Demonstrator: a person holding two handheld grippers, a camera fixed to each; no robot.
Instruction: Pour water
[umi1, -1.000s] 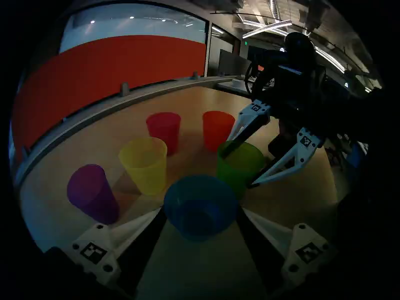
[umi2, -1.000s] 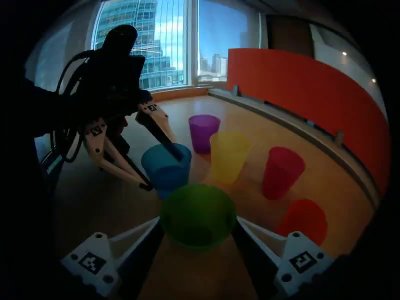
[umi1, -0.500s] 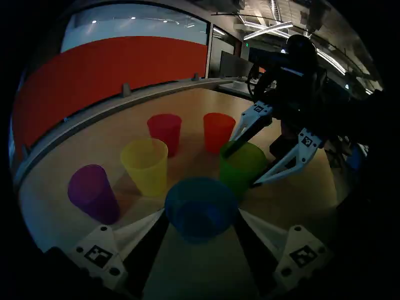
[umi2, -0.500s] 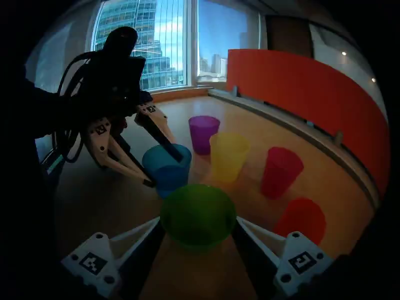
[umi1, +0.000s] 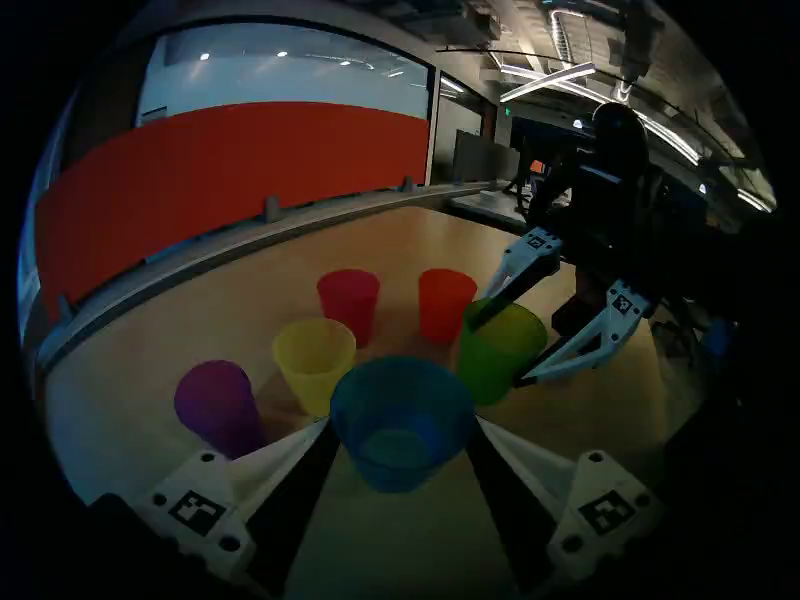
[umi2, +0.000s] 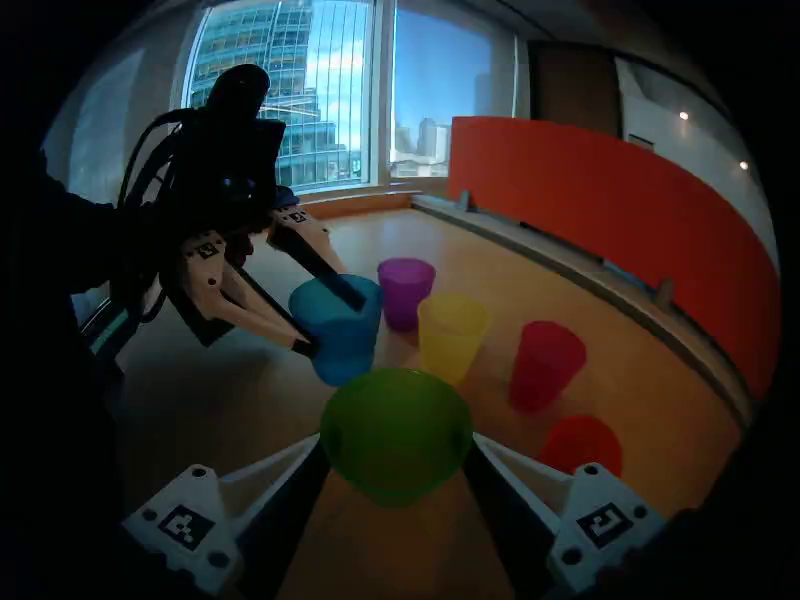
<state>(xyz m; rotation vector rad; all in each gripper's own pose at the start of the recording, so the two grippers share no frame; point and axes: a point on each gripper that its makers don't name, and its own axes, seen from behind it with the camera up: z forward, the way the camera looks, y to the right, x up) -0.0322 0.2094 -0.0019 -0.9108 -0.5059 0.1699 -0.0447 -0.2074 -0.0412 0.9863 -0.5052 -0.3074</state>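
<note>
My left gripper (umi1: 400, 428) is shut on a blue cup (umi1: 402, 455), held upright above the wooden table (umi1: 240, 290). Opposite it, my right gripper (umi1: 498, 352) grips a green cup (umi1: 505, 340). In the right gripper view, that green cup (umi2: 396, 435) sits between the fingers of my right gripper (umi2: 396, 445), also raised. Beyond it the left gripper (umi2: 330, 325) carries the blue cup (umi2: 340, 335). Both cups are level and a little apart. Whether they contain water is too dark to tell.
Several cups stand on the table: purple (umi1: 218, 405), yellow (umi1: 314, 362), red (umi1: 348, 300) and orange (umi1: 444, 302). An orange partition (umi1: 220, 160) and a raised rail border the far side. Large windows (umi2: 300, 90) lie behind the person's dark arms (umi2: 210, 170).
Both grippers have risen with their cups, lifting blue and green off the table. The standing cups now look lower and smaller. The grips have not changed.
</note>
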